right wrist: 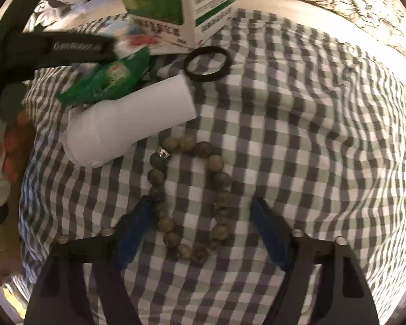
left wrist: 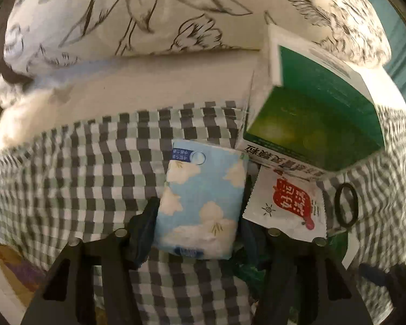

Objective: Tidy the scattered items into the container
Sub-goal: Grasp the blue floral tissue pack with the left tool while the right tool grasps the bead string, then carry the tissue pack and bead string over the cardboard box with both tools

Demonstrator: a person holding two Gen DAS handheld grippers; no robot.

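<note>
Now the tissue pack (left wrist: 200, 203) is bracketed by the left gripper (left wrist: 195, 227); its fingers (left wrist: 146, 224) are seen hard against the pack's sides, though a firm pinch cannot be told. Beside it, a red-printed sachet (left wrist: 287, 205), a green box (left wrist: 319, 124) and a black hair tie (left wrist: 346, 205) are spread on the checked cloth (left wrist: 81, 168). Over at the right gripper (right wrist: 203, 233), the fingers (right wrist: 134, 230) are spread around a bead bracelet (right wrist: 192, 197), untouched, just below a white bottle (right wrist: 127, 124) and a green packet (right wrist: 108, 81).
</note>
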